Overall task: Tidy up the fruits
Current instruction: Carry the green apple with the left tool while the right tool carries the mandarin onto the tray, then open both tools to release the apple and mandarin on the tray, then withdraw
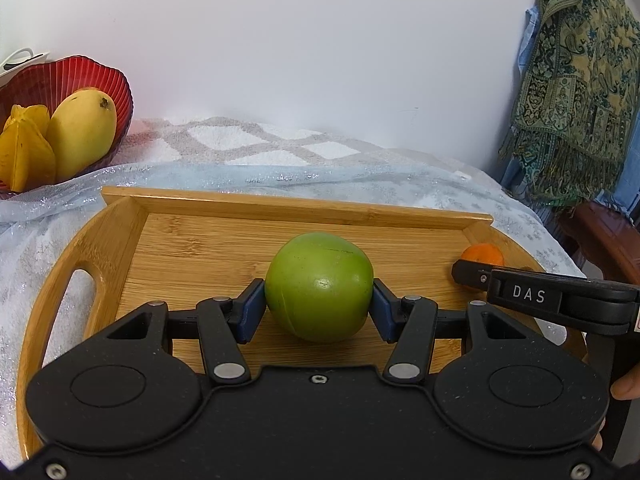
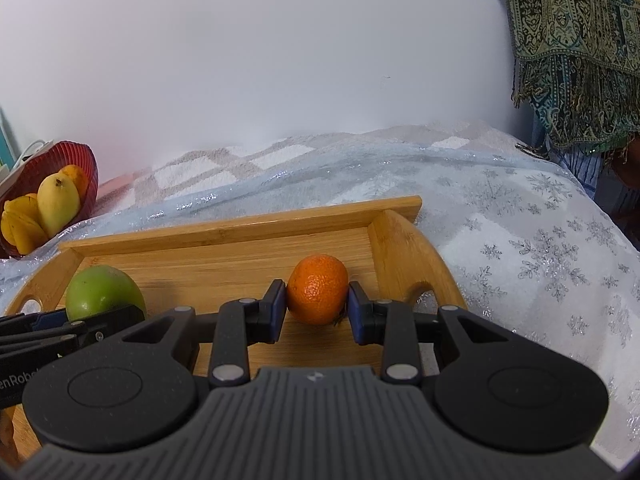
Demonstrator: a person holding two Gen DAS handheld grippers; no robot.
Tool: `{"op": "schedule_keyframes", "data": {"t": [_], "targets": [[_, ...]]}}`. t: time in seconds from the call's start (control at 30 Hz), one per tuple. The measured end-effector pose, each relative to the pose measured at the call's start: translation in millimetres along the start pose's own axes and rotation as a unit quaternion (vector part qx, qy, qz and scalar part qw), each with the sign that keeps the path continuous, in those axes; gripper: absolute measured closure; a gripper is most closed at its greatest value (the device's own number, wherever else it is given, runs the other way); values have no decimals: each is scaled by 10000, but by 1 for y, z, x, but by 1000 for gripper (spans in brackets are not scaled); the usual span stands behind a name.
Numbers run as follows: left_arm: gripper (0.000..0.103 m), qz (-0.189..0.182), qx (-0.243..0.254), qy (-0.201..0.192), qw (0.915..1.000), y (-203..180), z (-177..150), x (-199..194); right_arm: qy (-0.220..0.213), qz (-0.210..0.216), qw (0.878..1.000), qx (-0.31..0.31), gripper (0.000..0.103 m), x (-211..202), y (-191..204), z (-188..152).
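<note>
A green apple (image 1: 319, 286) rests on the wooden tray (image 1: 224, 236), and my left gripper (image 1: 319, 308) is shut on it, blue pads touching both sides. A small orange (image 2: 317, 289) sits on the tray near its right end, and my right gripper (image 2: 316, 310) is shut on it. The orange also shows in the left wrist view (image 1: 482, 255), partly behind the right gripper's finger. The apple also shows in the right wrist view (image 2: 102, 292). A red bowl (image 1: 60, 76) at the far left holds a yellow mango (image 1: 82, 132) and starfruit (image 1: 26, 152).
The tray (image 2: 224, 256) lies on a white snowflake-patterned cloth (image 2: 540, 248) over a table against a white wall. A patterned green shawl (image 1: 580, 80) hangs at the right. A dark wooden piece of furniture (image 1: 600, 236) stands beyond the table's right edge.
</note>
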State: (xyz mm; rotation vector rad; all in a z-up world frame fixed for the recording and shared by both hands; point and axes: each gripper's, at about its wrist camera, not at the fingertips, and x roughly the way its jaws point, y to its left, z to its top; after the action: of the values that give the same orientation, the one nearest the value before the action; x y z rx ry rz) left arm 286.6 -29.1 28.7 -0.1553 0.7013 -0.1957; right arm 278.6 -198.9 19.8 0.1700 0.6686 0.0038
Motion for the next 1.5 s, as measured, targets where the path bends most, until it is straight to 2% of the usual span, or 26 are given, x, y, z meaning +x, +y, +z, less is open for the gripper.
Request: {"op": "schedule_keyframes", "data": {"t": [0.37,0.5,0.7,0.8,1.07,1.37,1.5], "targets": [[50,2,29,4,10000,0,0,0,7,40,10000,60,64,0,-2,0],[50,4,45,-2,10000,0,-1,-1,11,47,10000,51,55,0,-3,0],[50,4,68,-4,10000,0,-1,-1,17,57,10000,29,55,0,-3,0],[50,8,57,-2,10000,0,-1,-1,19,34,10000,-5,48,0,-2,0],[50,14,61,24,10000,0,-2,-3,18,-16,10000,-48,47,-2,0,0],[43,115,73,40,9999,1,-3,-4,3,-83,9998,-186,43,-3,3,-2],[41,115,97,14,9999,0,-3,-6,-33,-69,9998,-180,36,-6,4,-1]]}}
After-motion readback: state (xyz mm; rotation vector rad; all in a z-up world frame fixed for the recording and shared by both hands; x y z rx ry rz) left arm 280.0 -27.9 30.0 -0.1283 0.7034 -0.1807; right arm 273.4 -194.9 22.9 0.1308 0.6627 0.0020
